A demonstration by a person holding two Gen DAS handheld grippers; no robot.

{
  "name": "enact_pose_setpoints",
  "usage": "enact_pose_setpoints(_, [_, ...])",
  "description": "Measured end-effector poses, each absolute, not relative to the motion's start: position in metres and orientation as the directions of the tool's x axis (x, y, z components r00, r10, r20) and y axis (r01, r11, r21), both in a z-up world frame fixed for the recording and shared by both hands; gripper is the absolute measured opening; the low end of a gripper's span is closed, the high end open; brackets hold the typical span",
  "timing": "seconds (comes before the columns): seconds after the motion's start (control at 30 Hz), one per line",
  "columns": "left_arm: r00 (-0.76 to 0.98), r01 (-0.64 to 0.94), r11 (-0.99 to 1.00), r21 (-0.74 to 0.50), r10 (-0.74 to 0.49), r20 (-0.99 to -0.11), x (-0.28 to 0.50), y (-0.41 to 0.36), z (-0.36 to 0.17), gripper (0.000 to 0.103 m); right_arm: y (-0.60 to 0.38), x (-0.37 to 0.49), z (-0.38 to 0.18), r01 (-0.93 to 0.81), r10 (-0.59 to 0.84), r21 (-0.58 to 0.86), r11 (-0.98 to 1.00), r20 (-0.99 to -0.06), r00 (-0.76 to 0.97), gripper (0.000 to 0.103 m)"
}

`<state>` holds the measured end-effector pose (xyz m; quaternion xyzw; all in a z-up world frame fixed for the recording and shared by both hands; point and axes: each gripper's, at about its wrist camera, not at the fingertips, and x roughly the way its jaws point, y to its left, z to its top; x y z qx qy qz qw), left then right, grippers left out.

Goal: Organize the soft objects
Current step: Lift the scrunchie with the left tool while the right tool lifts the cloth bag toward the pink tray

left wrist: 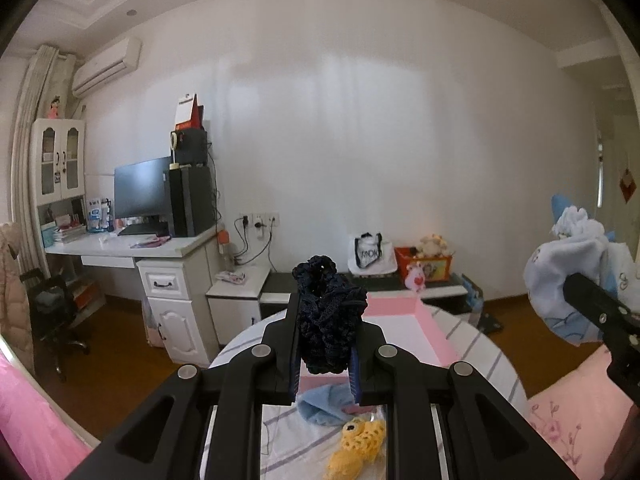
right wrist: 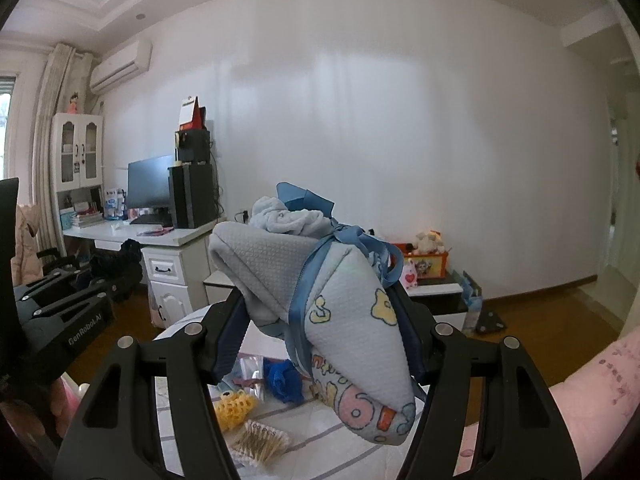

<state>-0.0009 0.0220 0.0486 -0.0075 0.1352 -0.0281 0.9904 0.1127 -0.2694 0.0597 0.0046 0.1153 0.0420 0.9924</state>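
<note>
- Left wrist view, low centre of the frame: the left gripper [left wrist: 325, 354] has its jaws drawn nearly together, clamped on a dark navy knitted piece [left wrist: 326, 312] that bulges up above the fingertips
- Just under it, at the bottom centre, a light blue cloth [left wrist: 322, 406] and a yellow crocheted toy [left wrist: 358, 444] lie on the striped round table [left wrist: 484, 356]
- Behind the navy piece, a pink-walled box [left wrist: 430, 330] sits on the table
- At the right edge, the right gripper shows as a black finger against a pale bundle
- Right wrist view, centre: the right gripper [right wrist: 324, 334] stands about half open, its pads pressing both sides of a padded pale blue bundle [right wrist: 352, 336] with cartoon prints and a blue ribbon [right wrist: 320, 256]
- Below, yellow hair rollers [right wrist: 236, 406] and a royal blue cloth [right wrist: 285, 380] rest on the table
- Far left, a white desk [right wrist: 168, 238] carries a monitor [right wrist: 150, 182]
</note>
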Motion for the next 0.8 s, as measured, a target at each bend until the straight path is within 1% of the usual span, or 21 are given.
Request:
enact_pose_setpoints(0.17, [0.962, 0.038, 0.999, -0.014, -0.041, -0.271, -0.008, 0.017, 0.036, 0.016, -0.275, 0.113, 0.056, -0.1, 0.104, 0.027, 0.995, -0.237, 0.966, 0.061])
enact_pose_setpoints(0.47, [0.962, 0.038, 0.999, 0.0, -0.037, -0.271, -0.012, 0.006, 0.03, 0.016, -0.276, 0.115, 0.056, -0.102, 0.105, 0.025, 0.994, -0.243, 0.964, 0.062])
enact_pose_setpoints(0.8, [0.949, 0.037, 0.999, -0.003, -0.036, -0.312, 0.021, 0.001, 0.037, 0.016, -0.279, 0.123, 0.058, -0.099, 0.102, 0.026, 0.995, -0.26, 0.96, 0.062])
